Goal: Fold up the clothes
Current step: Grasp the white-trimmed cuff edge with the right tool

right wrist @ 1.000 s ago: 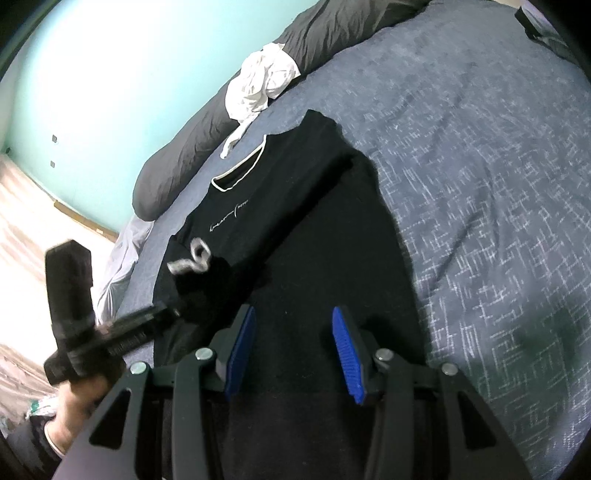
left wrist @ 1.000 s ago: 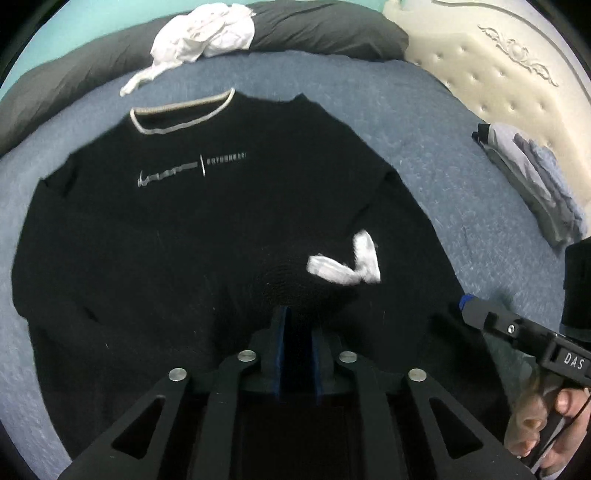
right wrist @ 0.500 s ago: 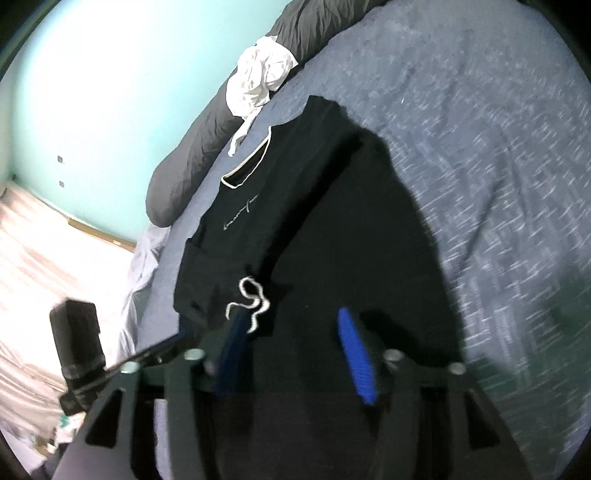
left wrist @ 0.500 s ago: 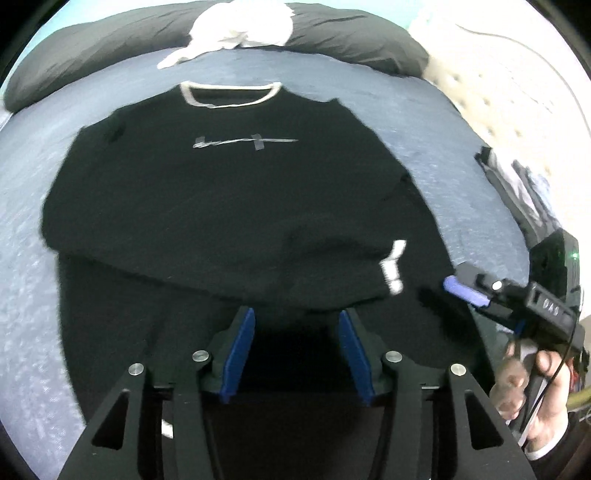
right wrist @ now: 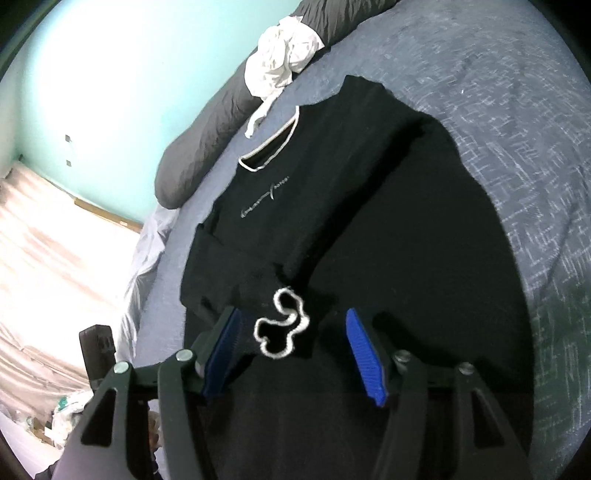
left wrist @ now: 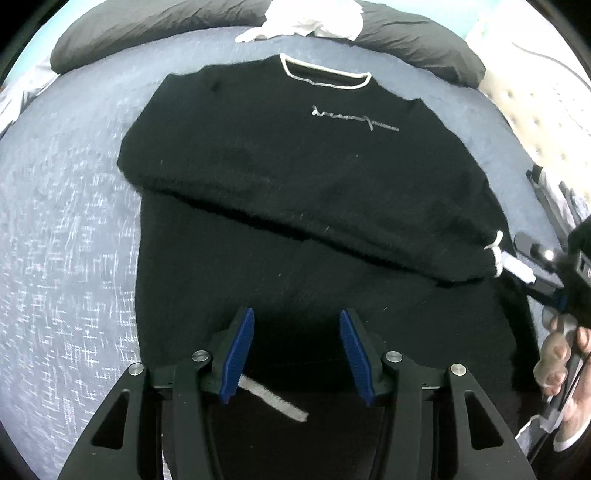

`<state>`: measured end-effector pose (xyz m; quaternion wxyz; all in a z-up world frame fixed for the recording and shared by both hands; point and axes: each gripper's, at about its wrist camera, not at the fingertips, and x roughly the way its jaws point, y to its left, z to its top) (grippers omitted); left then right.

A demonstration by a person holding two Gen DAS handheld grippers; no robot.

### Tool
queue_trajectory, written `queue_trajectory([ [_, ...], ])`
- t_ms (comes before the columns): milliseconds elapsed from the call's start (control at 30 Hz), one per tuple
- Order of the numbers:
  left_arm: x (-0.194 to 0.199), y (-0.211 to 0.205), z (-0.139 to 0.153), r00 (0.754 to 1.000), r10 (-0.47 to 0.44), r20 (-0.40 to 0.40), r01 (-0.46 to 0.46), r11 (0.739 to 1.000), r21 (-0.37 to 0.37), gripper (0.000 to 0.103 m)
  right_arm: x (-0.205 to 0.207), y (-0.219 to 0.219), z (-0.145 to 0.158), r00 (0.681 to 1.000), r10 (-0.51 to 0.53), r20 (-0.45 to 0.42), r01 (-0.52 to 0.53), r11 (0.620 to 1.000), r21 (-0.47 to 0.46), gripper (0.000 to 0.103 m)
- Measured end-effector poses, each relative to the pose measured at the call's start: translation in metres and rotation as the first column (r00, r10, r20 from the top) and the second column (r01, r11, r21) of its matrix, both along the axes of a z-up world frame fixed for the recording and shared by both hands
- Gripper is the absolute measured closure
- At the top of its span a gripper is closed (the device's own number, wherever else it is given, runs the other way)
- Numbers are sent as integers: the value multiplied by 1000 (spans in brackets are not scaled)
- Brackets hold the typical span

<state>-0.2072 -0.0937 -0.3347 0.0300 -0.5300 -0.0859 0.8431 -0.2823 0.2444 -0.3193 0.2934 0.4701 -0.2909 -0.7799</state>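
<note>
Garment: a black long-sleeved sweater [left wrist: 295, 177] lies front-up on the blue-grey bedspread [left wrist: 66, 229], its neck toward the dark pillows [left wrist: 147, 26].
Look: dark knit (slightly fuzzy at the edges), with a pale ribbed neckline [left wrist: 321, 75] and a thin line of light script [left wrist: 354, 120] across the chest.
Fold state: one sleeve is laid slantwise over the body, making a thick band from the shoulder on the left of the left wrist view down to a white-edged cuff [left wrist: 496, 251] at the right side.
Cuff, right wrist view: the cuff's pale rim [right wrist: 282, 325] curls in a loop, lying between the blue pads but touching neither as far as can be seen.
Hem: the lower body of the sweater spreads flat under both tools; a pale strip [left wrist: 273, 400] (perhaps the other cuff, I cannot tell) shows just below the left tool's fingers.
Left gripper [left wrist: 297, 350]: jaws wide apart, holding nothing, poised above the hem area.
Right gripper [right wrist: 295, 354]: jaws wide apart, nothing clamped; in the left wrist view it sits at the sweater's right edge, with a hand [left wrist: 565, 365] on its handle.
Other items: a crumpled white cloth [right wrist: 280, 55] lies against the pillows, beyond the neckline.
</note>
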Motion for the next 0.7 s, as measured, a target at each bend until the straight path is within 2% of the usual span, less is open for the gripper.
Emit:
queue_trajectory([
  [267, 6, 1, -12, 1000, 0, 20, 0, 1000, 4, 48, -8, -19, -11, 999, 29, 20, -30, 999, 32, 44],
  [300, 6, 1, -13, 1000, 3, 23, -3, 1000, 6, 48, -8, -18, -10, 999, 30, 15, -31, 999, 22, 56],
  [333, 6, 1, -14, 1000, 5, 24, -5, 1000, 7, 48, -7, -17, -9, 999, 31, 11, -31, 999, 12, 72],
  [367, 6, 1, -15, 1000, 7, 24, -7, 1000, 7, 47, -6, -17, -7, 999, 32, 7, -32, 999, 2, 80],
  [400, 7, 1, -15, 1000, 8, 25, -8, 1000, 7, 47, -5, -16, -6, 999, 33, 2, -33, 999, -8, 82],
  [433, 7, 1, -14, 1000, 9, 26, -9, 1000, 8, 47, -4, -15, -5, 999, 34, -2, -34, 999, -18, 92],
  [467, 7, 0, -14, 1000, 10, 28, -10, 1000, 9, 47, -4, -14, -3, 999, 35, -7, -35, 999, -27, 97],
  [700, 7, -3, -14, 999, 31, 45, -33, 999, 27, 47, 6, -1, 15, 998, 27, -48, -32, 994, -103, 99],
])
